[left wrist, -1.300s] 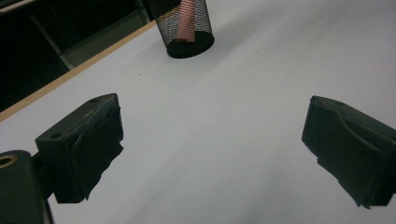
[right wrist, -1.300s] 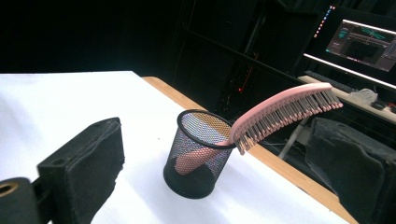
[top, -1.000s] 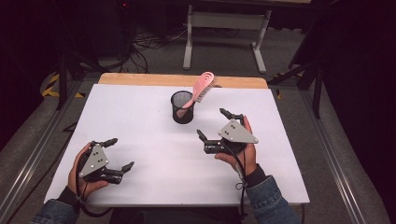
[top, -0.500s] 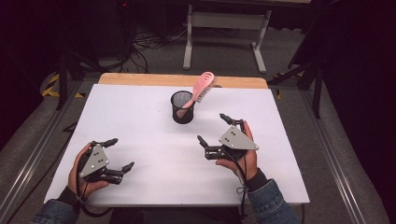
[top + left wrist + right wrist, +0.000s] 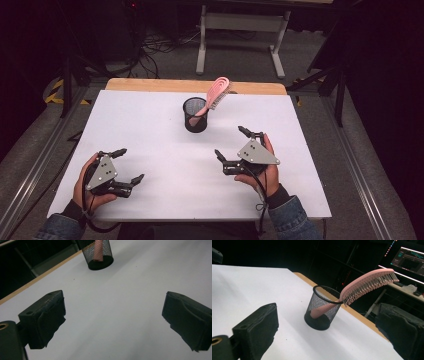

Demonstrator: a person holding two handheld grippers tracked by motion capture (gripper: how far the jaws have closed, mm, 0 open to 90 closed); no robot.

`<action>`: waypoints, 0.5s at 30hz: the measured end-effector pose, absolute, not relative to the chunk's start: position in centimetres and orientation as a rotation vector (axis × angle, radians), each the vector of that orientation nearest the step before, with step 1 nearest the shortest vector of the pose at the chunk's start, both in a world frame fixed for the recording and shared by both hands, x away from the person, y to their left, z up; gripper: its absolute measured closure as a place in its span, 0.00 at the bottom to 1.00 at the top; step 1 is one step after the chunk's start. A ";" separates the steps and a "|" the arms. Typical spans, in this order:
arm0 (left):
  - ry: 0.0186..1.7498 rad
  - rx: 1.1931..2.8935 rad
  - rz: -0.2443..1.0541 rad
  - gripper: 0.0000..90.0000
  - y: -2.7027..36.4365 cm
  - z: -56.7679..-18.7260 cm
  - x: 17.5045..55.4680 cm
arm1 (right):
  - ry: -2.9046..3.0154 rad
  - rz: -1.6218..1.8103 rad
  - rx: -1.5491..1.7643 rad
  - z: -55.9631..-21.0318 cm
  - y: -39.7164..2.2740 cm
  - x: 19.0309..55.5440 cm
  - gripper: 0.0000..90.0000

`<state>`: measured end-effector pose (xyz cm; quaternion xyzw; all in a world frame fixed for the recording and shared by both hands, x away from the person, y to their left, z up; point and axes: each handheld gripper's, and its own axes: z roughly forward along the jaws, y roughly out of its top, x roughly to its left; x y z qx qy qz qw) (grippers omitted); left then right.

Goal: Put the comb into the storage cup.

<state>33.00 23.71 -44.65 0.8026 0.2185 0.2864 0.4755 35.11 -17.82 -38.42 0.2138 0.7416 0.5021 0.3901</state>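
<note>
Hairbrush: a pink hairbrush [image 5: 214, 98] stands handle-down in a black mesh cup [image 5: 195, 115]; its bristled head sticks out over the rim and leans toward the far right, bristles facing down.
Handle: in the right gripper view the pink handle lies slanted inside the mesh, its end near the cup's floor, the brush [image 5: 365, 284] resting against the rim.
Cup position: upright on the white desk [image 5: 150, 125], at the middle of the far half, just short of the wooden far edge.
Left hand-held gripper: the left hand-held gripper [image 5: 125, 165] sits at the near left of the desk, well apart from the cup; jaws spread wide with nothing between them, only bare desk showing in the gap in its own view.
Right hand-held gripper: the right hand-held gripper [image 5: 231, 142] sits at the near right, nearer the cup than the left one but not touching it; jaws spread wide and empty, aimed toward the cup, which appears between them in its own view.
Hands: each hand wraps its gripper from the near side, denim cuffs at the near desk edge.
Beyond the desk: a dark floor with cables and a white frame stand [image 5: 240, 30].
</note>
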 end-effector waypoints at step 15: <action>0.530 1.964 0.703 0.07 23.7 -44.7 33.0 | 1.885 1.241 0.538 -39.3 -19.2 34.6 0.06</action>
